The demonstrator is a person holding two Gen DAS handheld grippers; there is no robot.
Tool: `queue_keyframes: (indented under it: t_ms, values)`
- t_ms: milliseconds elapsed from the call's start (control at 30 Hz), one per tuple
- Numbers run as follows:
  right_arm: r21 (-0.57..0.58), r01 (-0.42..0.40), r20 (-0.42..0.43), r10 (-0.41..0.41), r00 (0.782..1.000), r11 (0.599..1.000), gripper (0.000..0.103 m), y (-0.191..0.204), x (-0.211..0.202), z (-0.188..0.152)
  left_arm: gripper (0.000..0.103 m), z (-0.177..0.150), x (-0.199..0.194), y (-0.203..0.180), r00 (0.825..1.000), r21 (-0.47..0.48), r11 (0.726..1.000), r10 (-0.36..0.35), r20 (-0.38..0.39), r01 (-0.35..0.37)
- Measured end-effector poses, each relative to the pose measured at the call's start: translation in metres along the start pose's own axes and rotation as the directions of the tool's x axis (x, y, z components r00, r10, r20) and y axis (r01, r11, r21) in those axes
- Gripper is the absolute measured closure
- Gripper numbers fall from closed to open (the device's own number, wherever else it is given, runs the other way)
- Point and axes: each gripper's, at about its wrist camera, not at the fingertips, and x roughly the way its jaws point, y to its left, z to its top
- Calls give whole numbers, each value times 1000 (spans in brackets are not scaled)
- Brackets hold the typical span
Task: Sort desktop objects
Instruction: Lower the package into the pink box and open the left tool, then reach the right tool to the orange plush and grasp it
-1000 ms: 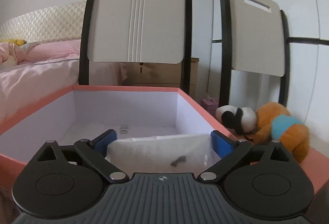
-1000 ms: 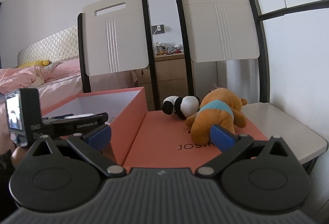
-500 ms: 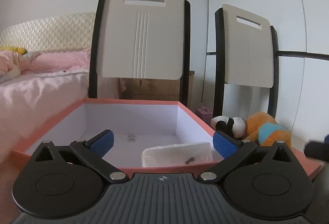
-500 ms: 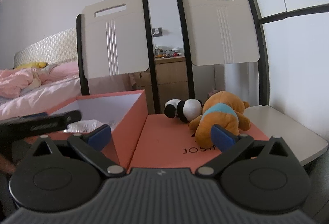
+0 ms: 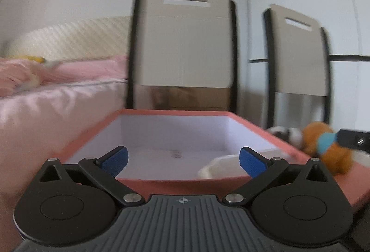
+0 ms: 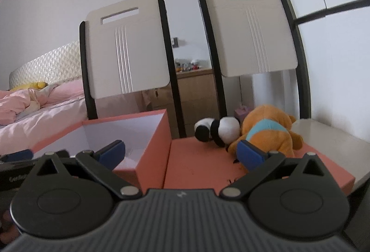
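An open salmon-pink box with a white inside stands before my left gripper, which is open and empty, just behind the box's near wall. A white soft packet lies inside the box at the right. In the right wrist view the same box is at the left, its flat lid beside it. On the lid lie a panda plush and an orange bear plush in a teal shirt. My right gripper is open and empty, short of the plush toys.
Two white-backed chairs stand behind the box and lid. A bed with pink bedding lies to the left. A pale side table carries the lid's right end, near the wall. A wooden dresser shows between the chairs.
My left gripper let go of the white packet, which now lies in the box, and drew back. My right gripper moved closer to the plush toys.
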Motion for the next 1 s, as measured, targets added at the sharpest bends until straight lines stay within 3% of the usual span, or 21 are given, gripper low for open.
queue_keyframes:
  t_ms: [67,267,833,1000]
  values:
    - [0,4,6,-4,1000,1000,0,1,6,0,0,-1,2,1,1000,9,1000,27,0,-27]
    - [1,-2,-8,2,1000,1000,0,0,17,1,0,-1,4,3,1000,3,1000,20,-10,-20]
    - [1,10,-5,-10,1000,1000,0,-6,-1,4,0,-3,-2,-1,1000,-4,1000,-15,-6,15]
    - [-22,8,-49,-9,999,1000,0,-17,7,15,0,-2,-5,-1,1000,-14,1000,-21,2,21]
